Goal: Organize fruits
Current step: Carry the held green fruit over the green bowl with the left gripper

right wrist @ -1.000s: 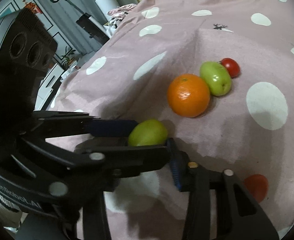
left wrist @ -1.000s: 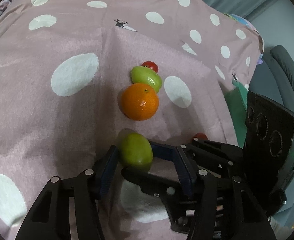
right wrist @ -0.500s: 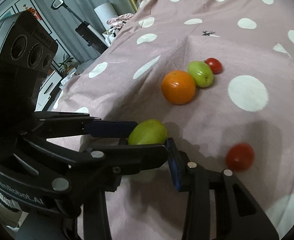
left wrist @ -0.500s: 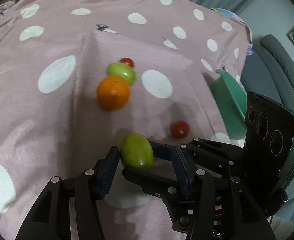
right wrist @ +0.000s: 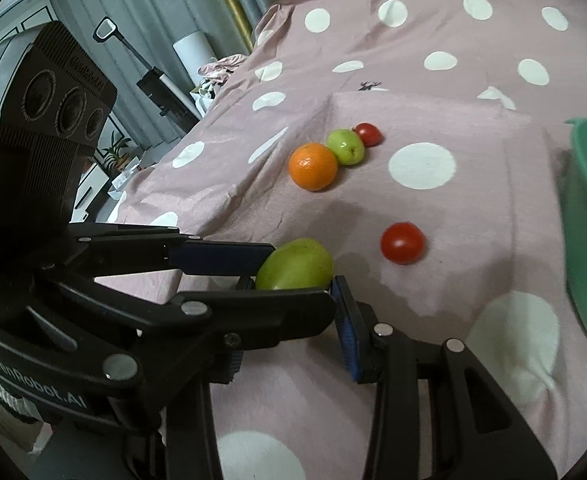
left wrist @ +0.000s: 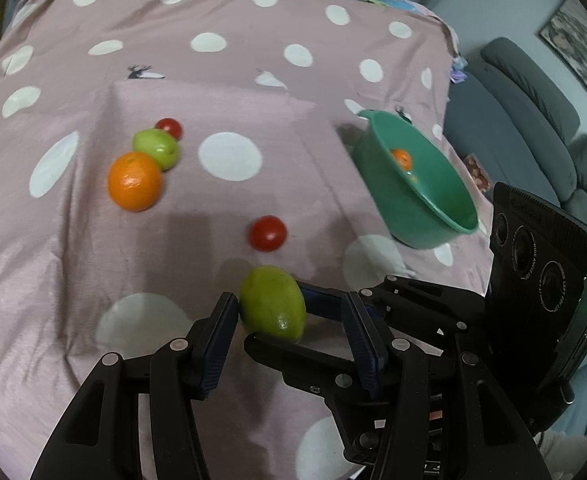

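Green, smooth oval fruit (left wrist: 272, 303) pinched between both tongs' pads.

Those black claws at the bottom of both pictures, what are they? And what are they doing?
They are the fingers of two grabber tools. There is no robot: a person holds one tool in each hand. A small camera on each tool looks along its fingers, so one picture comes from the left gripper and the other from the right gripper. Each camera also sees the other tool.

On the pink spotted cloth lie an orange, a green fruit and two red tomatoes. The green bowl on the right has something small and orange inside.

Both pairs of fingers cross around the held green fruit. I cannot tell which pair squeezes it.
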Demonstrator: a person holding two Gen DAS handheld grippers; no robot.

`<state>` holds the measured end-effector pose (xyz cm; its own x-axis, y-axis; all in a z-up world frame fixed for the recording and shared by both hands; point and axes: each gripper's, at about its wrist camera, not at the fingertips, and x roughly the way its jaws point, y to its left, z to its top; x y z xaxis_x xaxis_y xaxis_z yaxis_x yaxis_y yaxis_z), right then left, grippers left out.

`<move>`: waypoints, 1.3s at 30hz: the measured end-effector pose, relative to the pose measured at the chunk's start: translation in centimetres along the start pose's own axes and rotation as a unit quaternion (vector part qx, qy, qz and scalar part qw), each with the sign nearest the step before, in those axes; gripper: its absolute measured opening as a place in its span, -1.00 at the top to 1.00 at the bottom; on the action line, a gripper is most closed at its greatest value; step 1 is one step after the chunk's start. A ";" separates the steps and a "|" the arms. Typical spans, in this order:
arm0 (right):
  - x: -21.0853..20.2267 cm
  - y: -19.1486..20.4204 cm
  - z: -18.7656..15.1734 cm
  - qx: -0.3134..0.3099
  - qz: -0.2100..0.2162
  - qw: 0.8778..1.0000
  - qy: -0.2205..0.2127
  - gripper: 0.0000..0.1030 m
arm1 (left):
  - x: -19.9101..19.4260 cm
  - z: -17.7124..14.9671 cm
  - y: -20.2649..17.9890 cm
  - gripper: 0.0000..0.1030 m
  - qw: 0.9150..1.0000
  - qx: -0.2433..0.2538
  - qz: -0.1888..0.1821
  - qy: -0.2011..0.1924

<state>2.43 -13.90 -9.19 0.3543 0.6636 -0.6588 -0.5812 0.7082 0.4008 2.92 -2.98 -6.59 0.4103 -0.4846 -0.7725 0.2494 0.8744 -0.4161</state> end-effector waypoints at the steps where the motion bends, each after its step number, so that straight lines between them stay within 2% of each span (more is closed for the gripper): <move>1: -0.3 -0.1 -0.2 0.000 -0.001 1.000 -0.003 0.23 | 0.0 0.0 -0.3 -0.05 1.000 0.003 0.000 0.000; 39: -7.3 -2.9 -1.6 0.026 -0.019 0.995 -0.096 0.23 | 0.1 2.1 -8.7 -0.05 0.994 0.110 0.024 -0.018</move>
<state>0.38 -21.19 -6.52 0.5118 0.6665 -0.5421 -0.5275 0.7418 0.4141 2.67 -10.72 -2.04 0.4558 -0.4471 -0.7696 0.4126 0.8723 -0.2625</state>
